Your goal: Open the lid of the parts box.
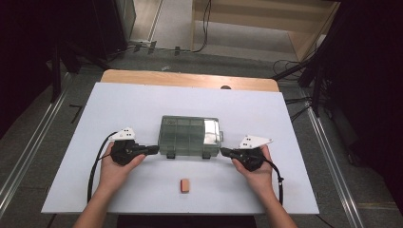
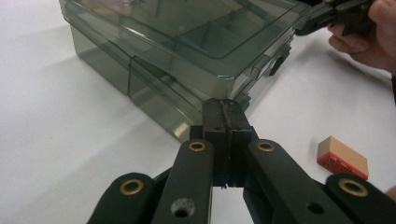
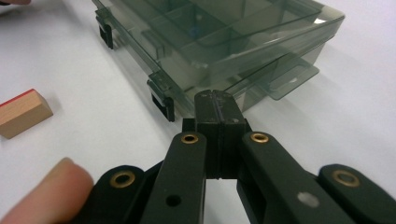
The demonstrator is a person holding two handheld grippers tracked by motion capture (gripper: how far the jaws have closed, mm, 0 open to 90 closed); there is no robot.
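A smoky clear plastic organizer box (image 1: 190,135) with its lid down lies in the middle of the white table; its two dark latches face the person. My left gripper (image 1: 154,149) rests shut at the box's near left corner, jaws pressed together with nothing between them (image 2: 225,109). My right gripper (image 1: 223,152) rests shut at the near right corner, also holding nothing (image 3: 215,100). The box (image 2: 187,42) fills the far side of the left gripper view, and the box (image 3: 224,42) shows its inner compartments in the right gripper view.
A small wooden block with a red face (image 1: 185,185) lies near the table's front edge, between the hands; the block (image 2: 342,157) is right of the left jaws and the block (image 3: 21,113) left of the right jaws. The white board (image 1: 142,102) lies on a wooden table.
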